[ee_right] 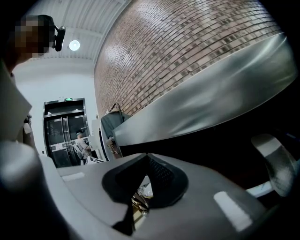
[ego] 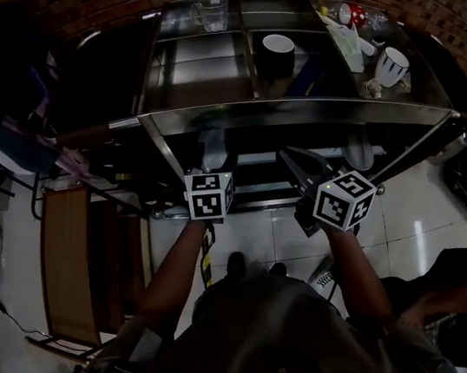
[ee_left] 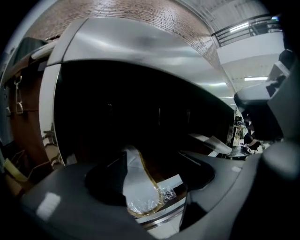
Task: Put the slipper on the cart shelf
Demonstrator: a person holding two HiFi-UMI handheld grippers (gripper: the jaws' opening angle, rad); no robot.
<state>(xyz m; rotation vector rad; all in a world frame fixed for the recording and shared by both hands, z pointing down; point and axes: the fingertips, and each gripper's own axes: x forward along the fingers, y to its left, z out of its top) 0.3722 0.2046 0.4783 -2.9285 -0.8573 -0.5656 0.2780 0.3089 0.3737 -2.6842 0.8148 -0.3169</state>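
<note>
Operator: Slipper location, please, and what are both tools doing?

Guide: You are holding the left gripper (ee_left: 154, 163) under the top tray of the stainless steel cart (ego: 292, 112), and its jaws are standing wide apart. The white slipper with tan edging, wrapped in crinkly clear plastic (ee_left: 140, 194), is lying between them. It is brushing the left jaw and sitting clear of the right one, so nothing is pinching it. It appears to be resting on the brown lower shelf (ee_left: 165, 174), with its near end reaching toward the shelf's metal front rail (ee_left: 164, 218).

Operator: And the right one?

Guide: You are keeping the right gripper (ee_right: 145, 161) just beside it, tilting up toward the brick wall (ee_right: 187, 51). Its jaws are pressing together on nothing I can make out.

Operator: Best way to finish?

Guide: Judging by this, you are releasing. Leave the left jaws spread and draw straight back along the slipper's length, so the left jaw is not dragging the slippery wrap off the edge. Stay low under the tray rim.
</note>
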